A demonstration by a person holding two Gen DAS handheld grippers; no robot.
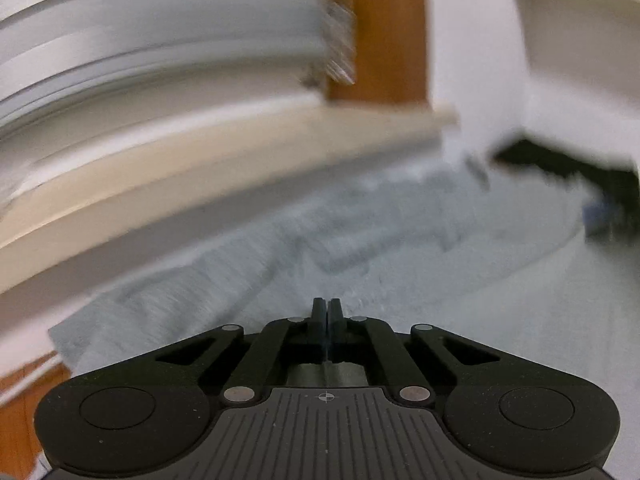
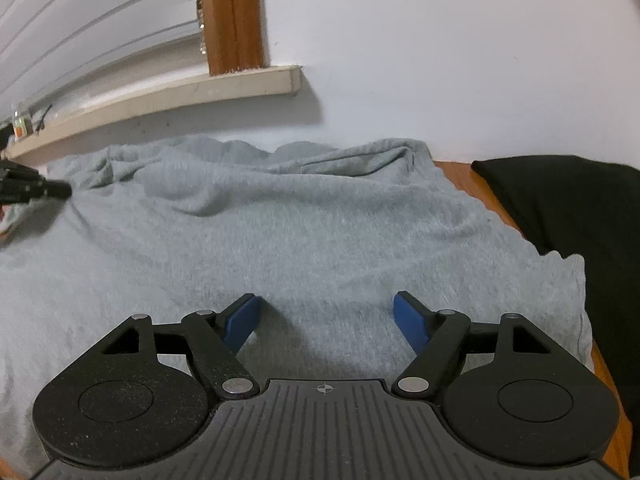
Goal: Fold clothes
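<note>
A grey garment lies spread and rumpled over the wooden surface, bunched along the wall. In the blurred left wrist view the same garment stretches ahead of my left gripper, whose jaws are pressed together. The right wrist view shows that left gripper at the far left with its tip at a raised crease of the fabric, pinching it. My right gripper hovers low over the garment's near part, its blue pads wide apart with only flat cloth beneath them.
A black cloth lies at the right, overlapping the garment's edge. Bare wooden surface shows between them. A cream window sill and a white wall run close behind the garment. Small items stand on the sill at the left.
</note>
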